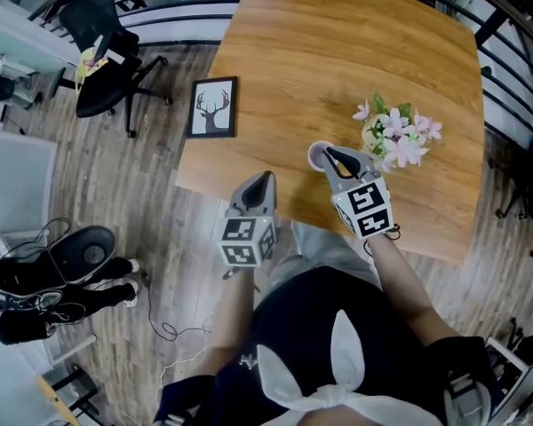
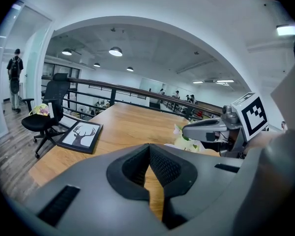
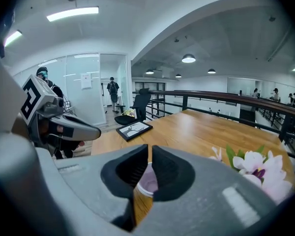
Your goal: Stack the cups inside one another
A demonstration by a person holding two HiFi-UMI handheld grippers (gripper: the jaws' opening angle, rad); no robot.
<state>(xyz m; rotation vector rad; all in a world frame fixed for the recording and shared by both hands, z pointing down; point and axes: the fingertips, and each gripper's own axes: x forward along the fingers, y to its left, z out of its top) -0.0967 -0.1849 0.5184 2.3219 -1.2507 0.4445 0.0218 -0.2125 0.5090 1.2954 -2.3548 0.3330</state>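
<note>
- Since a rim pinch is the hold here, the R gripper (image 1: 331, 155) is clenched on the wall of the pink cup (image 1: 317, 157). R gripper view shows the rim btwn the pads w/ almost no gap, and it looks like one jaw is inside the mouth and one outside.
- Pink cup sits close to the near edge of the tabletop (image 1: 338, 51), right of centre, just left of the flowers (image 1: 398, 136). Can't tell if its base is on the wood or just off it.
- Rim pinch is prob chosen so the body hangs free and can drop into another cup. No 2nd cup shows in any view, so the target is unknown.
- L gripper (image 1: 265, 181) has its jaws together w/ nothing btwn them. It's idle over the near edge toward the near-left corner, well apart from the cup, prob parked to give R room.
- Framed deer pic (image 1: 214, 107) lies at the left edge, not involved.
- Pose: both forearms reach fwd from the body, both grippers pitched nose-down at the tabletop, marker cubes nearest the person. R is further in over the tabletop than L.
</note>
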